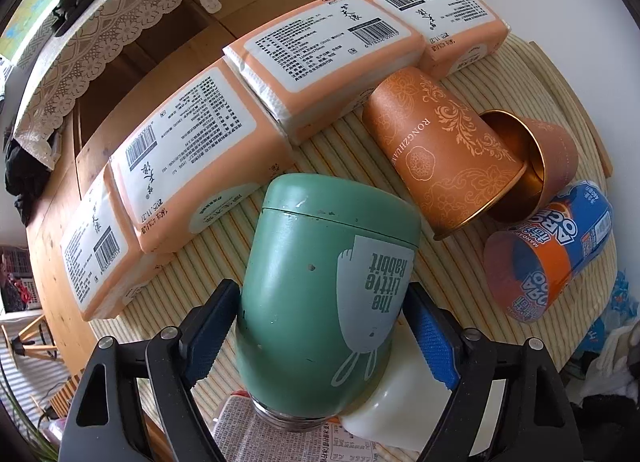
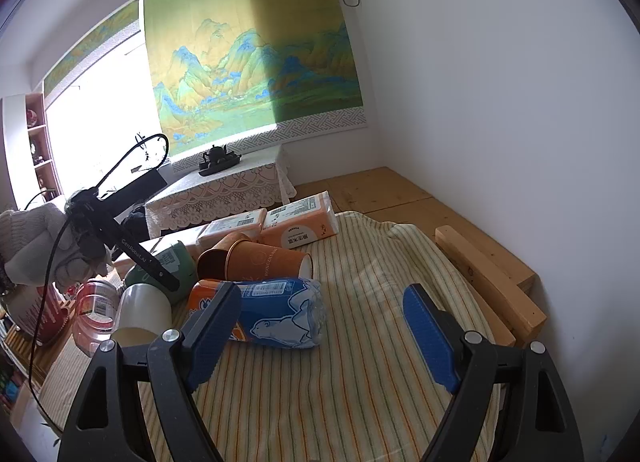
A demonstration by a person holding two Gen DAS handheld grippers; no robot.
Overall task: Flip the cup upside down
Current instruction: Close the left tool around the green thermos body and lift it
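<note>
Left gripper (image 1: 320, 326) pinching green cup (image 1: 320, 282) at both sides, cup inverted, mouth toward camera, base far, above striped cloth (image 1: 360, 134). Flip looks mostly done; set-down and release left. Right gripper (image 2: 320, 330) spread, empty, near blue bottle (image 2: 276, 312).

Your stock, counted:
- Tissue packs (image 1: 96, 254) (image 1: 200, 158) (image 1: 320, 50) (image 1: 444, 18): four that you can see.
- Orange paper cups (image 1: 440, 142) (image 1: 556, 154): two.
- Green cup (image 1: 320, 282): one.
- White cup (image 1: 384, 402): one.
- Bottle (image 1: 560, 246): one.
- Clear jar (image 2: 94, 314): one.
- Teapot (image 2: 218, 154): one.
- Striped cloth (image 1: 328, 150): one.
</note>
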